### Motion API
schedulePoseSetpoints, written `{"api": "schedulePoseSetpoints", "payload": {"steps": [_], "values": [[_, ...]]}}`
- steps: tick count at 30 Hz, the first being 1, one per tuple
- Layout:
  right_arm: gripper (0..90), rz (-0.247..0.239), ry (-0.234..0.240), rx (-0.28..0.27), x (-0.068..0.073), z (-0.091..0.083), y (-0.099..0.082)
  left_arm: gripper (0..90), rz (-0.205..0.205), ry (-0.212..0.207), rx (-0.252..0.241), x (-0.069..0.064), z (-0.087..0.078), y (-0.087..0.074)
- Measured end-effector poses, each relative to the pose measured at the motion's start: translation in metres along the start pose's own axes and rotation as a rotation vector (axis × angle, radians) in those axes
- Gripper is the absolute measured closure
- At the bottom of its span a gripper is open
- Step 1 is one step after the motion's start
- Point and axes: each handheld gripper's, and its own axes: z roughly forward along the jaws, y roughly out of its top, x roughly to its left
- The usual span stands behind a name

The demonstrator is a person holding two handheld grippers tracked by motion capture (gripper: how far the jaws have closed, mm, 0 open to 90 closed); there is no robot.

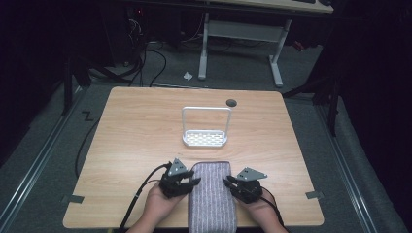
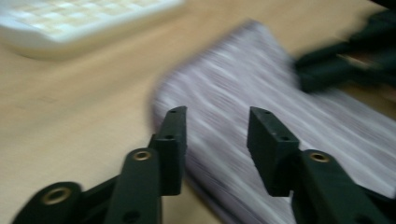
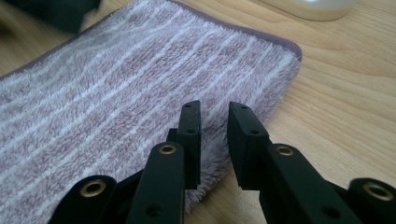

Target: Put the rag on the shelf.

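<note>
Purple striped towel (image 1: 212, 194) lay folded at the table's (image 1: 136, 126) near edge. Left gripper (image 1: 189, 181) and right gripper (image 1: 229, 181) flanked it, jaws spread, nothing pinched. Likely step: grasping its sides; next, closing on the edges. Beyond the towel stood a white rack (image 1: 205, 138), unobstructed.

Counted on the desk (image 1: 136, 126): one striped towel (image 1: 212, 196), one white rack (image 1: 205, 127). Two hand-held grippers are counted, left (image 1: 190, 180) and right (image 1: 228, 181), each held in one hand, two hands in all. One second desk (image 1: 243, 29) is noted behind.
</note>
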Motion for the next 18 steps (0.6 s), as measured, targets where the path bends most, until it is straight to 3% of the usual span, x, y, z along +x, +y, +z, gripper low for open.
{"api": "schedulePoseSetpoints", "payload": {"steps": [2,4,6,7,13,16,18], "values": [[75.7,-0.003,0.0,-0.001,0.0,0.0,0.0,54.6,-0.04,0.088,-0.005,0.012,0.01,0.007],[75.5,-0.005,-0.002,-0.001,0.001,-0.001,-0.001,52.0,-0.085,0.102,0.027,0.019,0.025,0.01],[75.4,-0.002,-0.001,0.001,0.001,-0.001,-0.001,53.3,-0.083,0.106,0.043,0.019,0.029,0.009],[75.2,-0.005,-0.003,0.001,0.001,-0.002,-0.002,54.3,-0.046,0.11,0.04,0.013,0.031,0.009],[75.0,-0.002,0.001,0.002,0.003,-0.006,-0.006,65.0,0.008,0.112,0.04,-0.002,0.03,0.003],[72.3,-0.004,-0.003,0.002,0.007,-0.011,-0.01,70.9,-0.017,0.097,0.037,-0.002,0.028,0.001],[64.4,0.01,-0.004,-0.01,0.007,-0.014,-0.009,73.3,-0.029,0.083,0.029,-0.001,0.028,0.0]]}}
